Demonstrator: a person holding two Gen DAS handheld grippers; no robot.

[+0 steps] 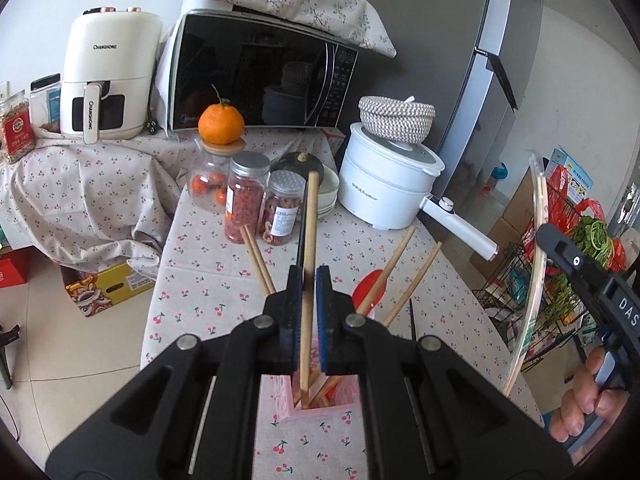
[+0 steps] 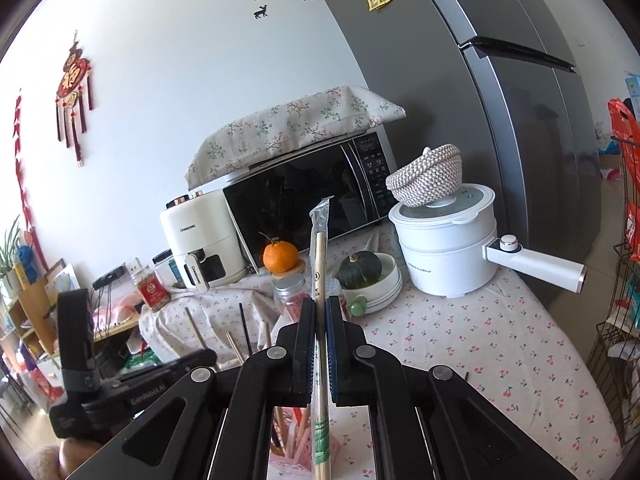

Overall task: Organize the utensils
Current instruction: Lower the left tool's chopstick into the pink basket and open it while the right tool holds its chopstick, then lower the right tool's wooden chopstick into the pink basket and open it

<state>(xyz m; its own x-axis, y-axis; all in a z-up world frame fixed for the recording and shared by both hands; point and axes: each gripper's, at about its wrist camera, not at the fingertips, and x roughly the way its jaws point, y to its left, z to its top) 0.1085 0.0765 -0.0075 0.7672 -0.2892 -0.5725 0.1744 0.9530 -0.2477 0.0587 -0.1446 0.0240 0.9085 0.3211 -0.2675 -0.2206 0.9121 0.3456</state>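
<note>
The left gripper has its two blue-padded jaws drawn in almost fully, pinching a single bare wooden chopstick between them. The stick stands nearly upright in the left wrist view; its blunt top rises in front of the jars, and its lower end reaches down into the pink slatted utensil holder that stands on the cherry-print tablecloth directly under the gripper. Several other wooden chopsticks and a red plastic spoon already lean in that holder, fanning out to both sides of the jaws, along with a thin black stick.

The right gripper is pressed together just as tightly, its jaws clamped on a pair of pale disposable chopsticks in a clear plastic sleeve. The sleeve's crimped top stands above the fingers, and its green-printed lower end hangs down between the gripper's arms, over the pink holder's edge. In the left wrist view this gripper appears at the right edge, with a person's hand around its handle.

Behind, a white electric pot with a woven basket on its lid stands well apart from the holder.
</note>
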